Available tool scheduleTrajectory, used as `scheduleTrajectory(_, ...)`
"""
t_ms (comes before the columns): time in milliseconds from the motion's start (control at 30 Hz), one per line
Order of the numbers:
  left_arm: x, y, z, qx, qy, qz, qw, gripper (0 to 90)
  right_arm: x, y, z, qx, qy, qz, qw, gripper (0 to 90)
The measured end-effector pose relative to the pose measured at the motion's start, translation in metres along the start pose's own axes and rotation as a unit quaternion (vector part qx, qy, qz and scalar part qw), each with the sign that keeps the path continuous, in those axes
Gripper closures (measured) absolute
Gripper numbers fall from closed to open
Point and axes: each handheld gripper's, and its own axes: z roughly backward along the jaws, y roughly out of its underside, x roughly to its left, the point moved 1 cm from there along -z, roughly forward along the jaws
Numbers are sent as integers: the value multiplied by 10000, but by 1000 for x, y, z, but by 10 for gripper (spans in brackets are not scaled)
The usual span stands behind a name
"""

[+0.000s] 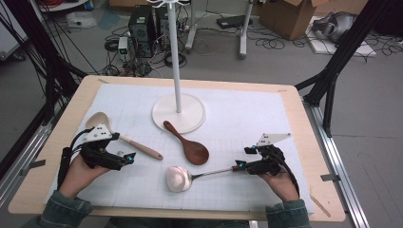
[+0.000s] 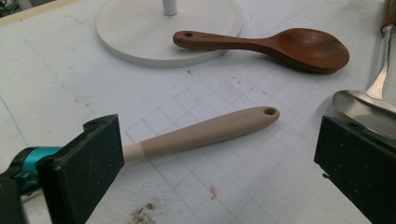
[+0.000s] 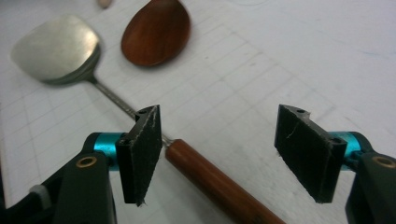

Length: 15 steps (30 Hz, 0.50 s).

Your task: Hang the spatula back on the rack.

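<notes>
The metal spatula (image 1: 179,179) with the reddish wooden handle lies flat near the front edge of the table (image 1: 304,123), about mid-width, shiny head to the left and handle running out right. The beige silicone spoon (image 1: 124,137) is flat too, over by the left edge, pale bowl toward the back-left and handle angling to the front-right. Both sit on the white grid mat (image 1: 237,109), well apart from each other.
</notes>
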Motion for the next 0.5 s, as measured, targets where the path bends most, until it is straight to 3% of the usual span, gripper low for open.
scheduleTrajectory(233,-1,0,-1,-14,28,-5,10000,17,11,-7,-18,229,-562,442,9972,427)
scheduleTrajectory(500,-1,0,-1,-4,31,-1,10000,17,19,-12,-39,693,-1026,884,9884,524)
